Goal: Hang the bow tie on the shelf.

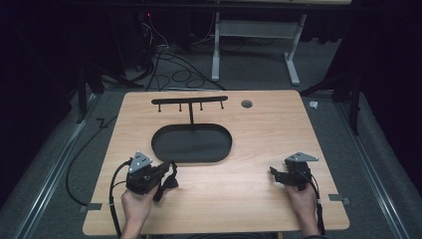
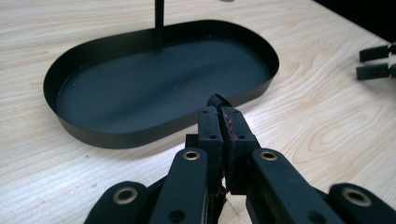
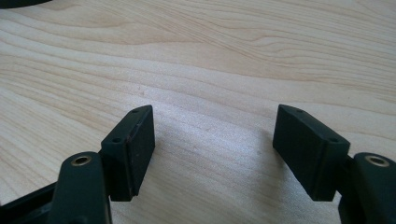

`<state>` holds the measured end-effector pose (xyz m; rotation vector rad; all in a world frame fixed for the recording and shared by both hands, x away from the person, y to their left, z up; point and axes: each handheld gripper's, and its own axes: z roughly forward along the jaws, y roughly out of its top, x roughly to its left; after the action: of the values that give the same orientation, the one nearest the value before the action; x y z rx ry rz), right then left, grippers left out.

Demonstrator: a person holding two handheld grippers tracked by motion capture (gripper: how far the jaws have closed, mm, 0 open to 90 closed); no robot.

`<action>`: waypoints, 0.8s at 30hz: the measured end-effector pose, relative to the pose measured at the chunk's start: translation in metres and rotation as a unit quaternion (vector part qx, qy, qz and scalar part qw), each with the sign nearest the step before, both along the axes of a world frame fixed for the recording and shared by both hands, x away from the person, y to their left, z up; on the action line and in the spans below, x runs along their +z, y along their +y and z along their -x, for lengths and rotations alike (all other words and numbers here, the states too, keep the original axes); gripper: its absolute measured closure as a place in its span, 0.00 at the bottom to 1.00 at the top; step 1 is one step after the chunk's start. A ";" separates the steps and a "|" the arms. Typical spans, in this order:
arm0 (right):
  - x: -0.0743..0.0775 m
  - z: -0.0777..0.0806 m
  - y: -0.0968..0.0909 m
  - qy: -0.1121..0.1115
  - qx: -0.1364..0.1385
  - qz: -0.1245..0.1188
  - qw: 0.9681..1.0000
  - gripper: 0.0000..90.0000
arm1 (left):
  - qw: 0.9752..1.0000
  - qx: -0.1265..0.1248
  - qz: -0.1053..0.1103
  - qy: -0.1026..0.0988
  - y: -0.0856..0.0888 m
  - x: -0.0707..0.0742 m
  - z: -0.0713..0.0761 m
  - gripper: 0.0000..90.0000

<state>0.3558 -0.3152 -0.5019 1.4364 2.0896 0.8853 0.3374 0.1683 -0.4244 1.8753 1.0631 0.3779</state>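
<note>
- Left gripper [image 2: 223, 116] – jaws pressed together on a thin dark red strand between the pads, w/ a small dark loop poking out at the tips; can't tell what it is. Sits just beside the near rim of the black oval tray [image 1: 164, 152].
- Right gripper [image 3: 215, 149] – jaws wide apart, nothing between them, low over bare wooden table [image 1: 259, 194], well apart from tray.
- T-shaped hook stand [image 1: 189, 101] rises from tray's far side.
</note>
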 end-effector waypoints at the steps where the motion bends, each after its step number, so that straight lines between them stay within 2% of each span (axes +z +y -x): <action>1: 0.000 0.000 0.000 -0.001 0.000 0.000 1.000 0.34 | 1.000 0.000 0.001 -0.001 0.001 0.002 -0.001 0.97; 9: 0.000 0.000 0.000 -0.001 0.000 0.000 1.000 0.34 | 1.000 0.006 0.011 -0.010 0.009 0.012 -0.004 0.97; 14: 0.000 0.000 0.000 -0.001 0.000 0.000 1.000 0.34 | 1.000 0.014 -0.005 -0.020 0.012 0.019 -0.006 0.97; 24: 0.000 0.000 0.000 -0.001 0.000 0.000 1.000 0.34 | 1.000 0.010 -0.002 -0.025 0.012 0.030 -0.016 0.97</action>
<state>0.3559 -0.3151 -0.5020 1.4360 2.0881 0.8868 0.3532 0.1808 -0.3948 1.8499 1.0495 0.4366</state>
